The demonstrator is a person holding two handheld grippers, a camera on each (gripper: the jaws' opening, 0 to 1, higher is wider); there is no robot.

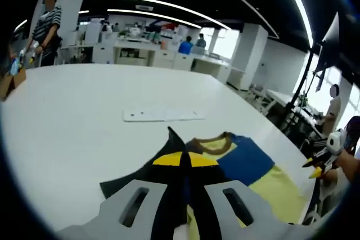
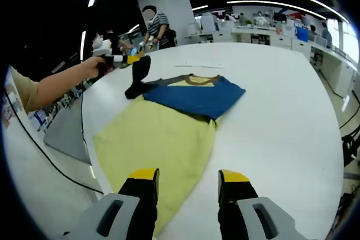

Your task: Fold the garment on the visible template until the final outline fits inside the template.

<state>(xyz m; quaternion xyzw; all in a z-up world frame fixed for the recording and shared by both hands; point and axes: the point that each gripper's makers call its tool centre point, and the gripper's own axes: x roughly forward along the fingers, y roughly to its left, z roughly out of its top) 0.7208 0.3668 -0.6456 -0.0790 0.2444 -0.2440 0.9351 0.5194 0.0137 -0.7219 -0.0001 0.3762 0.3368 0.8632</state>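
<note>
The left gripper (image 1: pixel 184 164) has its jaws clamped on the shirt's (image 2: pixel 169 133) dark sleeve (image 2: pixel 138 77), lifted above the tabletop (image 2: pixel 281 111). The right gripper (image 2: pixel 185 181) jaws stand apart beside the hem. A hard pull may drag the shirt askew.

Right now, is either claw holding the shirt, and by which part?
The left claw pinches the shirt by its dark sleeve, lifted off the table. The right claw is open, holding nothing.

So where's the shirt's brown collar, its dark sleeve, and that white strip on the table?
brown collar (image 1: pixel 212 140): left gripper view, on the neckband's curve.
dark sleeve (image 2: pixel 138 76): right gripper view, mid-sleeve, lifted by the left gripper (image 2: pixel 130 59).
white strip (image 1: pixel 163 115): left gripper view, its middle.
</note>
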